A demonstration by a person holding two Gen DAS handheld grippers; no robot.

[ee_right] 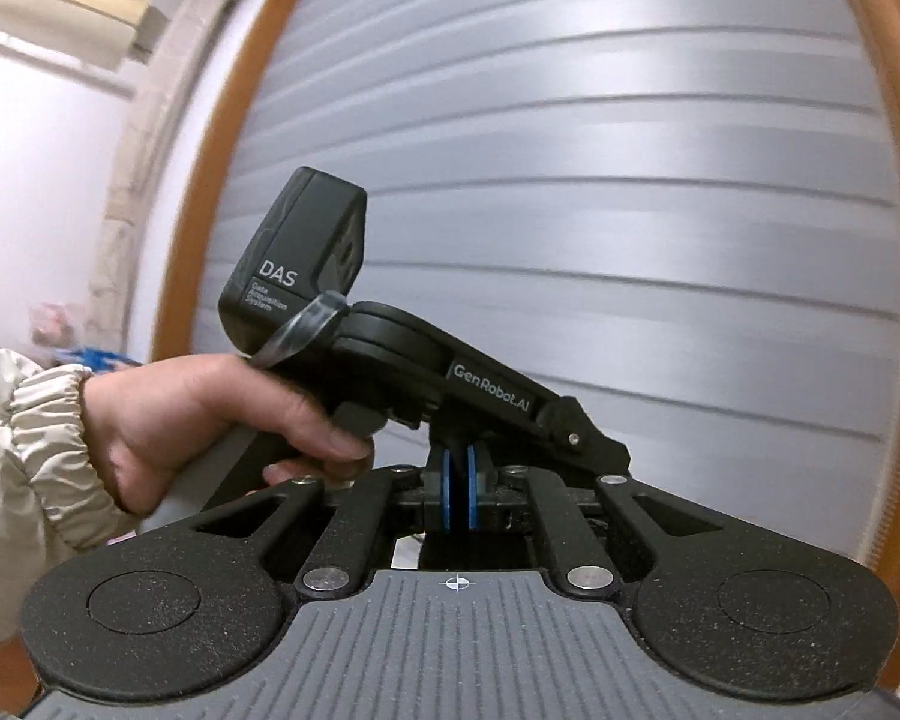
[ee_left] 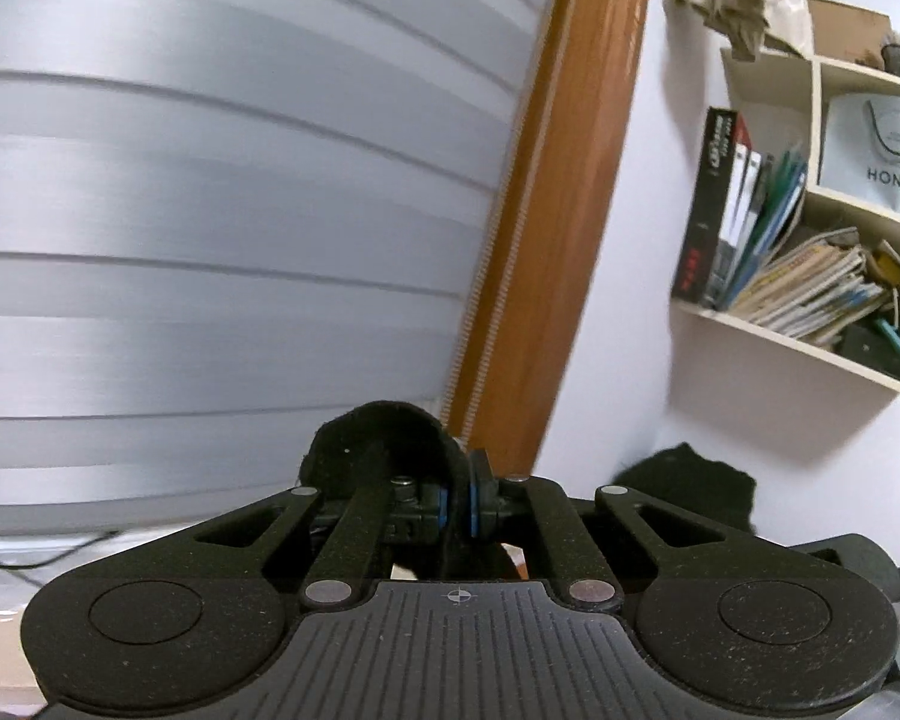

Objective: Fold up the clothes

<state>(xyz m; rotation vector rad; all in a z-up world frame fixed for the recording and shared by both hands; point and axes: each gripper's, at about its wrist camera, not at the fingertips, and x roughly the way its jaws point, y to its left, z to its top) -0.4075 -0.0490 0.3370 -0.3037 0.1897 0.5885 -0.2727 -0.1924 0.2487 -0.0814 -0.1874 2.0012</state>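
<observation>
Black cloth (ee_left: 384,438) clamped in left gripper (ee_left: 457,507), bunching at 11 o'clock. Right gripper (ee_right: 459,495) pads together, w/ nothing visible between. Blind (ee_left: 210,210) behind both.

The right hand-held gripper (ee_right: 457,495) had its blue pads pressed together, while at ten o'clock the person's left hand (ee_right: 210,420) gripped the left hand-held gripper (ee_right: 390,354) before grey blinds (ee_right: 630,150).

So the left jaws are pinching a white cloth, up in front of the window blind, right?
Not quite: the cloth is black, not white. The left wrist view shows it bunched between the shut jaws of the left gripper, held up in front of the window blind.
</observation>
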